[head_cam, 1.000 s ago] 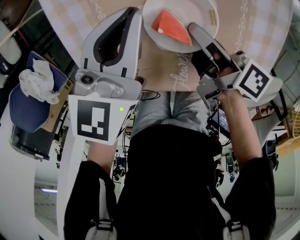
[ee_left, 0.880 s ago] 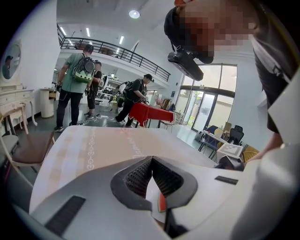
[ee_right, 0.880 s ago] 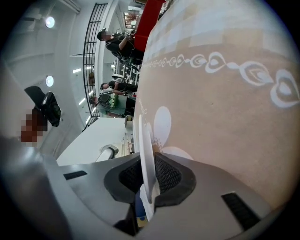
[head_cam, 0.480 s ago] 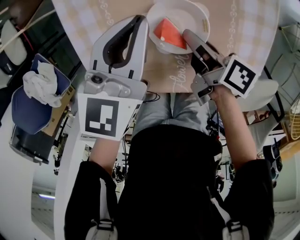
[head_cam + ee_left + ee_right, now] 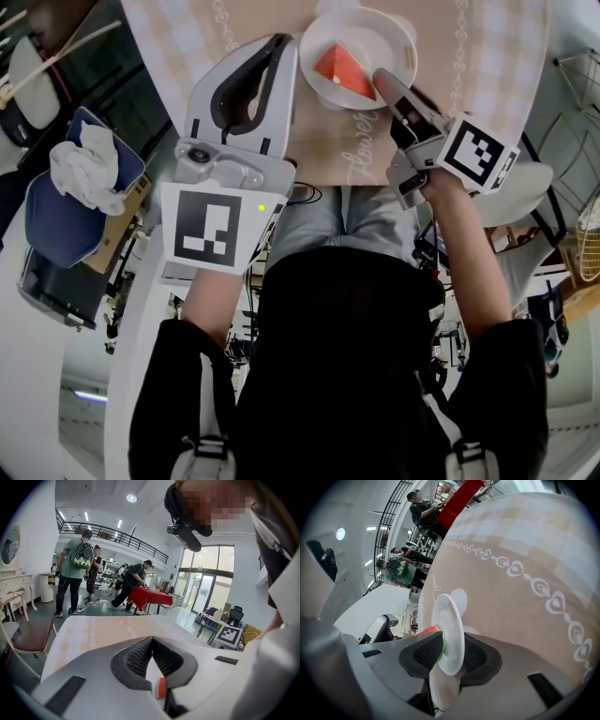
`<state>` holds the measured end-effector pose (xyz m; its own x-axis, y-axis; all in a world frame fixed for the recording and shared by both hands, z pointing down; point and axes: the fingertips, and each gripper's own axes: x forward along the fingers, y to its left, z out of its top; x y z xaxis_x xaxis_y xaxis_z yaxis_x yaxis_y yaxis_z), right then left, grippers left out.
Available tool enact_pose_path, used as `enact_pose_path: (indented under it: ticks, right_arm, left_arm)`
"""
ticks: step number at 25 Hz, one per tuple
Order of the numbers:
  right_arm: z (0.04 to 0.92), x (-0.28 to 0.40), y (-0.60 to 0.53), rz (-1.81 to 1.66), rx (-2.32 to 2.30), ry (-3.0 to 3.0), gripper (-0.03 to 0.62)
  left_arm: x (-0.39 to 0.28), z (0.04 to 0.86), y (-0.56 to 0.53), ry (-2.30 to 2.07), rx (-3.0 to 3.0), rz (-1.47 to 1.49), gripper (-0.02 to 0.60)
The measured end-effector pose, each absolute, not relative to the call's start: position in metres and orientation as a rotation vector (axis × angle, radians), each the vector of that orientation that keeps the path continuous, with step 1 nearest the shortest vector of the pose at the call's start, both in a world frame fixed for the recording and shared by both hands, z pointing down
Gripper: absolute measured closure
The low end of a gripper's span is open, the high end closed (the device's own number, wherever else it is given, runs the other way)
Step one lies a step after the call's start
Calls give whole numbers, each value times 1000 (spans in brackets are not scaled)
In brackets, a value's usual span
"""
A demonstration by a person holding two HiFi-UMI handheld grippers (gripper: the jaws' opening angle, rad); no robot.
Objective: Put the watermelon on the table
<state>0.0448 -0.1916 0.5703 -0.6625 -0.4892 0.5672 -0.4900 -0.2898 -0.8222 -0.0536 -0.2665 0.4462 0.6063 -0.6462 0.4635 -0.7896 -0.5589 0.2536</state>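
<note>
A red wedge of watermelon [image 5: 343, 68] lies on a white plate [image 5: 398, 33] that rests on the round checked table [image 5: 497, 66]. My right gripper [image 5: 382, 81] reaches to the plate's near rim. In the right gripper view the plate [image 5: 451, 620] stands edge-on between the dark pads [image 5: 425, 652], and the jaws are opening with a gap beside the rim. A red sliver of watermelon [image 5: 426, 631] shows behind it. My left gripper [image 5: 279, 45] hovers left of the plate, shut with nothing in it, its tips meeting [image 5: 151, 638] over the table [image 5: 98, 627].
A dark blue bag [image 5: 52, 211] with a crumpled white cloth [image 5: 84, 164] sits at the left. A white chair [image 5: 525, 187] stands at the right, a wooden chair [image 5: 23, 634] by the table. Several people [image 5: 75, 569] and a red-covered table [image 5: 150, 597] are beyond.
The right gripper has rolled at the plate's rim and its jaws have loosened. The plate now sits farther up in the head view. The left gripper has risen a little.
</note>
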Motion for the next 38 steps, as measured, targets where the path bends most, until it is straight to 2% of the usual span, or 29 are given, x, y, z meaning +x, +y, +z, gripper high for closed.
enact_pose_path:
  ticks: [18,25,30,38]
  right_arm:
    - [578,69,-164,2112,1197,-1708,473]
    - [575,80,-157,2014,1227,-1705,473]
    - [553,86,-163,1800,1287,-1795,474]
    - [484,75,-185,1391,1349,-2023,560]
  left_arm:
    - [-50,422,-272,-1109,2447,437,571]
    - [-52,408,-273,-1107,2486,443,571]
    - [-52,387,-268,-1118,2486,396,571]
    - [-52,357,-258,-1129,2502,394,571]
